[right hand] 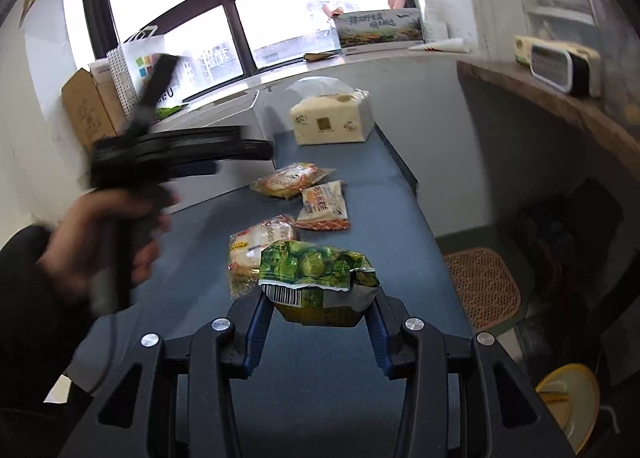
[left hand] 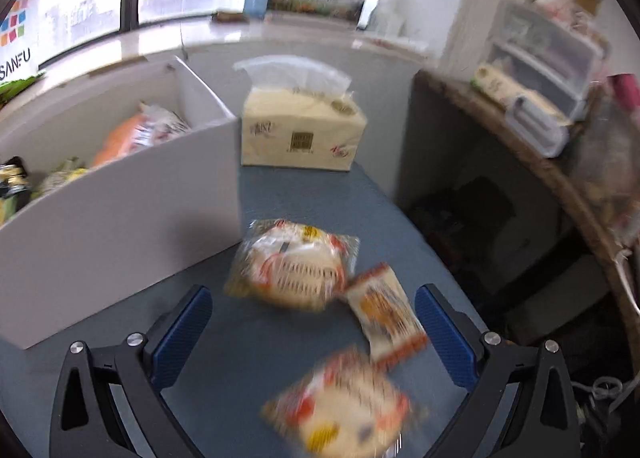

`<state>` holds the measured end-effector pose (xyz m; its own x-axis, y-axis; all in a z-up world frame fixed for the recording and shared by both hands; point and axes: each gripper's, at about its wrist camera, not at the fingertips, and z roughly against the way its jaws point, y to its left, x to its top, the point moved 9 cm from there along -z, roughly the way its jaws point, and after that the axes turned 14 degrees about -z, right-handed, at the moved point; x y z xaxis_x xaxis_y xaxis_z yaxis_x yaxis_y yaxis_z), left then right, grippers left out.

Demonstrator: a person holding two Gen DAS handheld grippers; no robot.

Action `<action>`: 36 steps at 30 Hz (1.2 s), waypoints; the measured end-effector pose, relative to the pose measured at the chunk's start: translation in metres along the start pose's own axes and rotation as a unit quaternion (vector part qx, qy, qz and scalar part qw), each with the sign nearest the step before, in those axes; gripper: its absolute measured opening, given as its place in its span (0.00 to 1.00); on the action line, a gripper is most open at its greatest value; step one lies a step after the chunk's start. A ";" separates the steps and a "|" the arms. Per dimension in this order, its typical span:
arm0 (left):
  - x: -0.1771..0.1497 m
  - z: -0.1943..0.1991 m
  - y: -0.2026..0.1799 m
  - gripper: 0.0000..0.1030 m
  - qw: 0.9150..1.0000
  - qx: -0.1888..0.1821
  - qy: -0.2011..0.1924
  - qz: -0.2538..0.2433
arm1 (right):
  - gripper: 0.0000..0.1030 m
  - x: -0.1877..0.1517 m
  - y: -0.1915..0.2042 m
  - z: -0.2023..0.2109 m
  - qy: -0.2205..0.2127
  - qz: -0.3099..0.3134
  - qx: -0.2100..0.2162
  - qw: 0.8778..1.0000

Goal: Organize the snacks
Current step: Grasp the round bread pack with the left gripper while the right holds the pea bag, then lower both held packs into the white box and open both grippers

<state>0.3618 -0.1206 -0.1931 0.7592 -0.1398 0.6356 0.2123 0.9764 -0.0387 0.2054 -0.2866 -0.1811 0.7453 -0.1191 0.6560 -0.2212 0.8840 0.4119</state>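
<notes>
Blue table (right hand: 320, 358), lower frame: right gripper (right hand: 320, 314) clamps green bag (right hand: 316, 278) by its edge, risking slippage, while left gripper (left hand: 314, 334) hovers wide open.

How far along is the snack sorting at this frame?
Done: several packets already lie in the white box. In hand: the right gripper holds a green snack bag; the left gripper is open, empty. Left: three orange-and-white packets on the blue table.

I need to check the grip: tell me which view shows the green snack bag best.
Right wrist view: the green snack bag sits sharp and central, clamped between the right gripper fingers. The left wrist view does not show it.
</notes>
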 end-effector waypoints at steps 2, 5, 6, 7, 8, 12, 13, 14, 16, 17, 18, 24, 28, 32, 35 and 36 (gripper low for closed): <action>0.004 -0.023 0.002 1.00 1.000 0.012 0.023 0.005 | 0.46 0.003 -0.005 0.002 -0.004 -0.004 -0.002 1.000; 0.007 -0.045 0.006 1.00 0.998 0.031 0.045 0.010 | 0.46 0.007 -0.009 0.006 -0.011 -0.011 0.001 1.000; 0.007 -0.050 0.008 1.00 0.998 0.032 0.048 0.015 | 0.46 0.010 -0.011 0.005 -0.012 -0.012 0.002 1.000; 0.006 -0.054 0.011 1.00 0.998 0.036 0.053 0.019 | 0.46 0.010 -0.011 0.007 -0.014 -0.012 0.004 1.000; 0.004 -0.059 0.014 1.00 0.997 0.038 0.063 0.023 | 0.46 0.011 -0.011 0.008 -0.015 -0.011 0.005 1.000; -0.002 -0.068 0.016 0.89 0.997 0.034 0.069 0.012 | 0.46 0.009 -0.011 0.008 -0.011 -0.014 0.005 1.000; -0.004 -0.068 0.017 0.79 0.997 0.037 0.072 0.005 | 0.46 0.009 -0.011 0.007 -0.011 -0.015 0.006 1.000; -0.003 -0.066 0.017 0.77 0.997 0.031 0.065 0.006 | 0.46 0.009 -0.011 0.007 -0.010 -0.015 0.007 1.000; -0.002 -0.059 0.016 0.76 0.998 0.022 0.055 0.006 | 0.46 0.009 -0.011 0.007 -0.010 -0.015 0.007 1.000; -0.002 -0.054 0.016 0.76 0.999 0.020 0.048 0.003 | 0.46 0.009 -0.009 0.007 -0.009 -0.013 0.008 1.000; -0.001 -0.049 0.016 0.76 0.999 0.016 0.041 0.001 | 0.46 0.009 -0.009 0.006 -0.008 -0.013 0.007 1.000; 0.000 0.010 0.008 0.76 0.999 -0.024 -0.014 -0.021 | 0.46 0.012 0.002 0.006 -0.009 0.004 0.005 1.000; -0.006 0.069 0.005 0.76 0.996 -0.051 -0.061 -0.040 | 0.46 0.017 0.013 0.003 -0.010 0.015 0.005 1.000; -0.020 0.127 0.009 0.76 0.991 -0.063 -0.103 -0.049 | 0.46 0.022 0.030 0.001 -0.012 0.036 0.011 0.999; -0.039 0.168 0.019 0.76 0.989 -0.062 -0.129 -0.047 | 0.46 0.029 0.046 -0.003 -0.017 0.052 0.017 0.998; -0.044 0.180 0.024 0.76 0.988 -0.064 -0.136 -0.044 | 0.46 0.031 0.051 -0.005 -0.017 0.057 0.019 0.998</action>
<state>0.2226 -0.0616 -0.0838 0.5448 -0.1579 0.8236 0.3601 0.9310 -0.0597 0.2207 -0.2426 -0.1427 0.6922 -0.0339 0.7209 -0.3281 0.8749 0.3562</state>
